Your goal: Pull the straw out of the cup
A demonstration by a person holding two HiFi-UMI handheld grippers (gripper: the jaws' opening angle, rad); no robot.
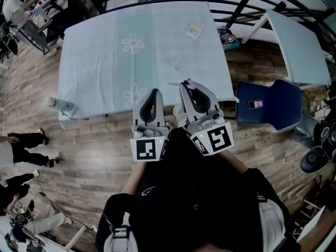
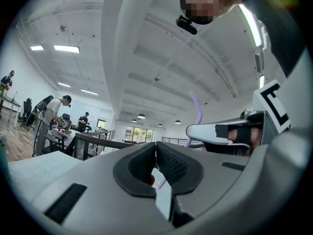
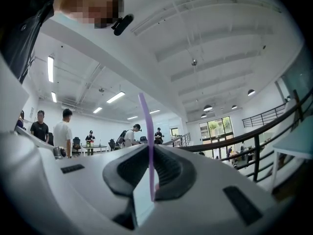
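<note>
Currently clamping the purple straw [image 3: 145, 121] between the pads of the right gripper [image 3: 150, 153], most of its length standing above the jaws, probably to keep it clear of everything. Keeping the left gripper [image 2: 156, 153] just beside, jaws together on nothing, idle. Holding both tips over the near edge of the table [image 1: 105, 62]. Finding no cup at the straw's lower end; judging the pull done.

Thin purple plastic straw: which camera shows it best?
The right gripper view: the thin purple plastic straw runs upright through the middle, clamped in the jaws of the right gripper. The left gripper view shows mainly its bent upper part above that gripper. The head view shows a faint sliver at the gripper's tip.
</note>
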